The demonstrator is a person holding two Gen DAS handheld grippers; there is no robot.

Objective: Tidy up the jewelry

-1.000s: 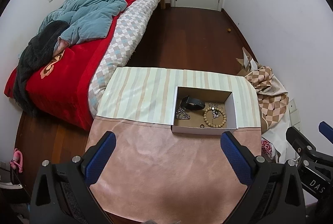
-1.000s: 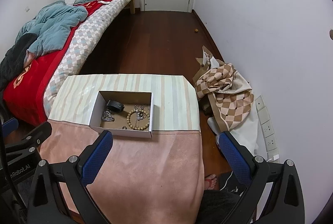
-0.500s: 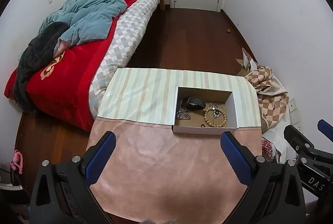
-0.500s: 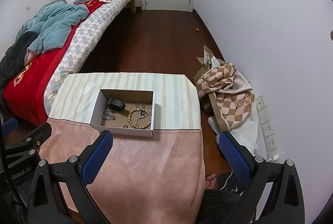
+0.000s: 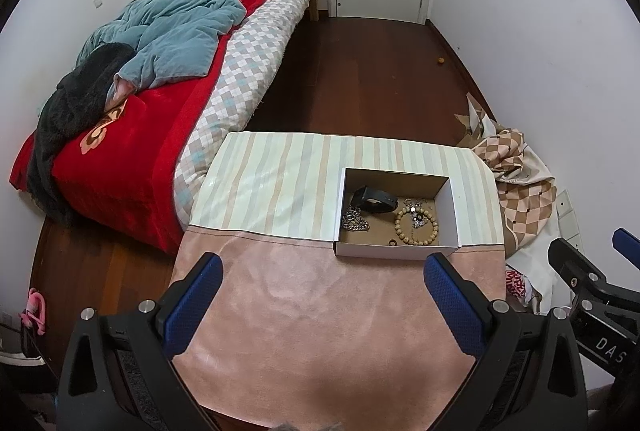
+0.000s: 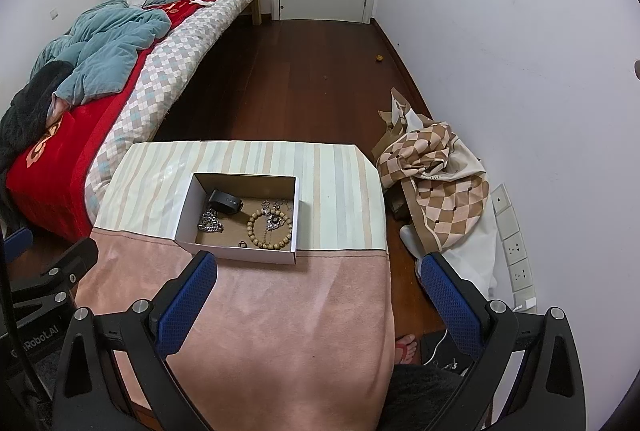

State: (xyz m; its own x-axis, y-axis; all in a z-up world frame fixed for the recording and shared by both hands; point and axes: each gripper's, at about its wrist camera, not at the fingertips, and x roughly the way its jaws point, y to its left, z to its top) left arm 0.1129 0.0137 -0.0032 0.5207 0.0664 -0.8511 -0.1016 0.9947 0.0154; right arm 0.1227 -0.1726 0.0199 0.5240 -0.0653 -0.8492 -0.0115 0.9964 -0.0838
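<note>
You cannot make out the tangled pendant chain (image 5: 416,217) inside the bead bracelet (image 5: 416,227). The open white box (image 5: 396,253) also holds a black watch (image 5: 374,199) and silver chain (image 5: 354,222). Your left gripper (image 5: 322,287) and right gripper (image 6: 318,285) gape wide, holding nothing.

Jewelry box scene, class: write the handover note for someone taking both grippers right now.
Left gripper: open, empty, held above the pink cloth short of the box.
Right gripper: open, empty, also short of the box.
Open cardboard box on the table holds everything: black watch, silver chain, wooden bead bracelet with a tangled necklace over it, and a small ring.
Done: nothing visibly sorted.
Left: likely lift out and arrange each piece.
</note>
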